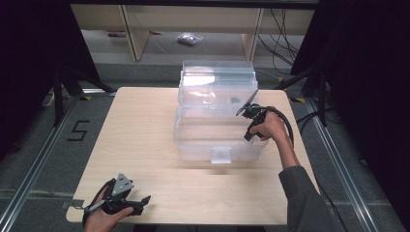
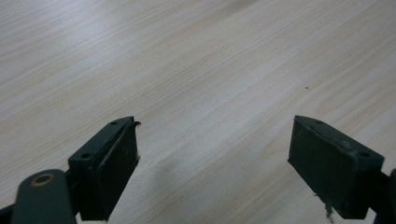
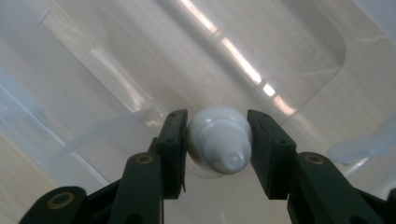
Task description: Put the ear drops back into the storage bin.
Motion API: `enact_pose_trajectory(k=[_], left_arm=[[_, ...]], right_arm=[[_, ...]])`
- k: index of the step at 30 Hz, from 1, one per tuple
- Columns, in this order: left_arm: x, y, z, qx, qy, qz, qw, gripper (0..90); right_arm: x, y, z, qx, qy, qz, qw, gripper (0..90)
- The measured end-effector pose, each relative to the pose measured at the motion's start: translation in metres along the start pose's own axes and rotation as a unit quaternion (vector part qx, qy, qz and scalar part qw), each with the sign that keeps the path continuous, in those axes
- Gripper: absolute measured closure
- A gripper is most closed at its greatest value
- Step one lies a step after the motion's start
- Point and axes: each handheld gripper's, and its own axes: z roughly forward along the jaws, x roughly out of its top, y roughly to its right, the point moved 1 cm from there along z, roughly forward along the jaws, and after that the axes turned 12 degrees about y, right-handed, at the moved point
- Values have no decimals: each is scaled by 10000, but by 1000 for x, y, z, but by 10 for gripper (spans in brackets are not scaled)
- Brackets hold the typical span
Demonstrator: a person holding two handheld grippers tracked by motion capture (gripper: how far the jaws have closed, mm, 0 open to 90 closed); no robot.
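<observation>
- High view, far left: the left gripper (image 1: pixel 126 198) rests at the near corner of the table (image 1: pixel 145 130), parked well apart from the work, likely just waiting its turn
- Left gripper view: jaws spread wide over bare wood, nothing between them
- Moving right: the clear plastic box (image 1: pixel 217 130) stands mid-table, lid tipped back, so the inside is free to reach
- Right side: the right gripper (image 1: pixel 247 112) hangs over the box's right rim, pointed down into it
- Right gripper view: jaws clamped on a small white bottle (image 3: pixel 219 144), cap toward the camera, held just above the box floor; looks like a placement into the box
</observation>
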Motion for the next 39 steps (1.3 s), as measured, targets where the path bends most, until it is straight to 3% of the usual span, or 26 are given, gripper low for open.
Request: enact_pose_trajectory(k=[1, 2, 4, 5, 7, 11, 12, 14, 15, 16, 17, 18, 19, 22, 23, 24, 28, 33, 35, 37, 38, 39], left_arm=[[1, -3, -2, -23, -158, 187, 9997, 151], [1, -3, -2, -32, -181, 211, 9996, 151], [1, -3, -2, -28, -180, 211, 9996, 151], [0, 0, 0, 5, 3, -3, 10000, 151], [0, 0, 0, 3, 5, -17, 10000, 151], [1, -3, -2, -34, -184, 217, 9996, 151], [1, -3, -2, -30, -183, 209, 9996, 151], [1, -3, -2, -2, -162, 185, 9997, 151], [0, 0, 0, 17, 19, -9, 10000, 151], [0, 0, 0, 0, 4, -8, 10000, 151], [0, 0, 0, 7, 2, -5, 10000, 151], [0, 0, 0, 4, 3, 1, 10000, 151], [0, -1, -1, -8, -45, 75, 10000, 151], [0, 0, 0, 8, 5, -6, 10000, 151], [0, 0, 0, 4, 25, -10, 10000, 151], [0, 0, 0, 9, 9, -10, 10000, 151], [0, 0, 0, 3, 10, -6, 10000, 151], [0, 0, 0, 16, 10, -3, 10000, 151], [0, 0, 0, 8, 6, -8, 10000, 151], [0, 0, 0, 10, 8, -16, 10000, 151], [0, 0, 0, 9, 7, -10, 10000, 151], [0, 0, 0, 6, 6, -9, 10000, 151]], right_arm=[[-1, 0, 2, 17, -35, 4, 10000, 602], [-1, 0, 4, -6, -32, 28, 10000, 602], [-2, 2, 7, -16, -7, 2, 10000, 602], [-3, 1, 8, 20, -12, 10, 10000, 601], [-3, 2, 9, 3, -60, -41, 10000, 602], [-1, 0, 10, 22, -45, 27, 10000, 602], [-1, 1, 11, 2, -22, -68, 10000, 601], [0, -1, 12, -1, -64, 22, 10000, 602], [-1, -1, 13, -8, -88, 0, 10000, 602], [-1, -1, 14, -7, -100, 20, 9999, 602], [-1, 1, 15, -9, -38, -165, 9999, 602], [0, -2, 14, -31, -148, 77, 9999, 602], [0, -1, 15, -15, -122, -3, 9999, 602], [0, -1, 17, -21, -160, 43, 9999, 602], [0, 0, 17, -45, -146, -62, 9999, 602], [0, -1, 17, -53, -234, 94, 9997, 601], [-1, 3, 19, -21, -185, -12, 9998, 602], [-4, 1, 22, -14, -244, 176, 9995, 601], [-5, 2, 24, -16, -215, 147, 9997, 601], [-5, 5, 26, 24, -144, -66, 9999, 601], [-6, 3, 26, 37, -221, 109, 9997, 601], [-6, 4, 26, 29, -212, 82, 9997, 602]])
